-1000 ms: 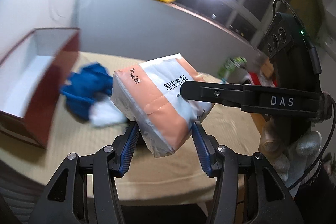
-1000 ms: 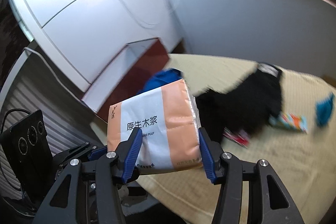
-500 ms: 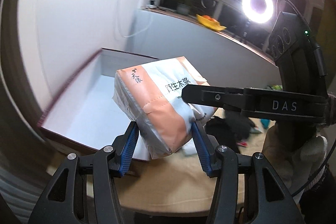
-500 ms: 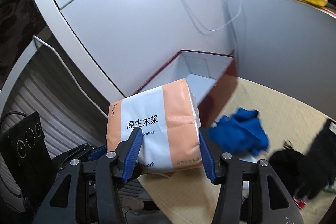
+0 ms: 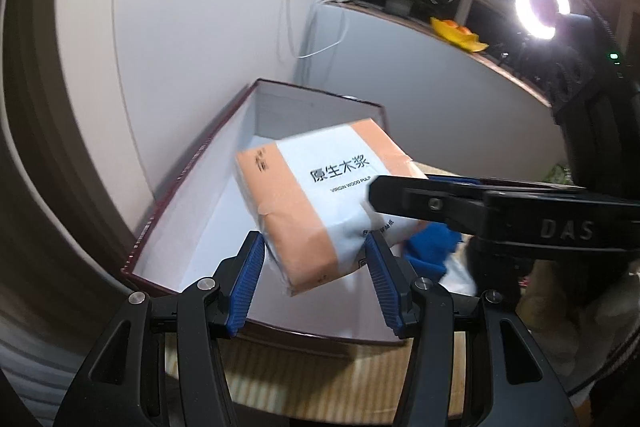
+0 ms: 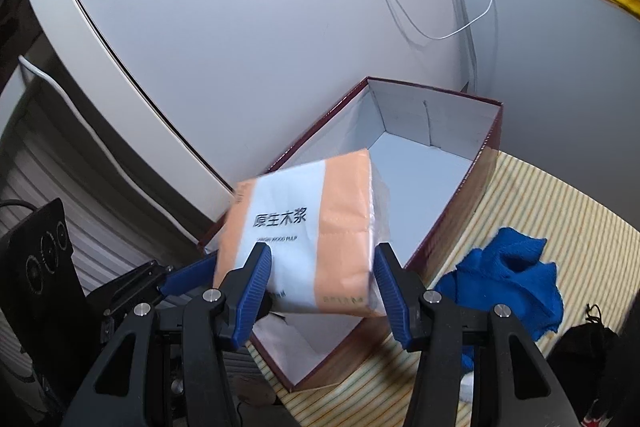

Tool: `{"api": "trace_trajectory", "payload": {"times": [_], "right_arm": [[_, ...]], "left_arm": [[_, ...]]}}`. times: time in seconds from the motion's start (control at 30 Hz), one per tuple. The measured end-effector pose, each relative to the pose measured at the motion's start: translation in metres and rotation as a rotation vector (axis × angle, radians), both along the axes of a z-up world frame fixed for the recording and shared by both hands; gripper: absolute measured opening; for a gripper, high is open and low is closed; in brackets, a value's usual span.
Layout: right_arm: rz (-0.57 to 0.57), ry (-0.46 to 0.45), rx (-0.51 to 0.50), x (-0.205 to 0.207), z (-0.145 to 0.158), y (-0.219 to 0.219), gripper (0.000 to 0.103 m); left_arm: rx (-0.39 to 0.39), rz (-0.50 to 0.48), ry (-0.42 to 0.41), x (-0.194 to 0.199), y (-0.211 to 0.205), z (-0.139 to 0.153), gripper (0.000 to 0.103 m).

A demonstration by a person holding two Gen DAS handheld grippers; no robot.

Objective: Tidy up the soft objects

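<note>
2 grippers, your left gripper (image 5: 316, 273) and right gripper (image 6: 322, 285), each clamped on 1 tissue pack (image 5: 326, 195), above open box (image 6: 436, 125).

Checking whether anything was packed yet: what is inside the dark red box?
The dark red box shows only bare white floor and walls. The tissue pack, clamped by both grippers above it, hides part of the floor, so that patch can't be checked.

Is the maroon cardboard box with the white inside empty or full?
Empty as far as visible: the maroon cardboard box shows bare white floor; the near part is hidden.
</note>
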State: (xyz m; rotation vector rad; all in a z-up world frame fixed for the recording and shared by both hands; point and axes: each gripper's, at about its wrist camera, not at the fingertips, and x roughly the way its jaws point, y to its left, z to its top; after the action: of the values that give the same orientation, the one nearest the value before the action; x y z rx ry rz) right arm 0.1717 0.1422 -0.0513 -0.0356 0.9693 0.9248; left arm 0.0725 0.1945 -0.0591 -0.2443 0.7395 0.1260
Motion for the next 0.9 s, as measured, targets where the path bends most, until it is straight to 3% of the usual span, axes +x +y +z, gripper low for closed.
{"api": "trace_trajectory", "payload": {"times": [0.27, 0.9], "right_arm": [[-0.022, -0.021, 0.013, 0.005, 0.004, -0.013, 0.054], [-0.116, -0.092, 0.029, 0.000, 0.021, -0.094, 0.061]], "left_arm": [[0.050, 0.034, -0.007, 0.000, 0.002, -0.003, 0.051], [-0.022, 0.003, -0.050, -0.020, -0.022, 0.002, 0.051]]}}
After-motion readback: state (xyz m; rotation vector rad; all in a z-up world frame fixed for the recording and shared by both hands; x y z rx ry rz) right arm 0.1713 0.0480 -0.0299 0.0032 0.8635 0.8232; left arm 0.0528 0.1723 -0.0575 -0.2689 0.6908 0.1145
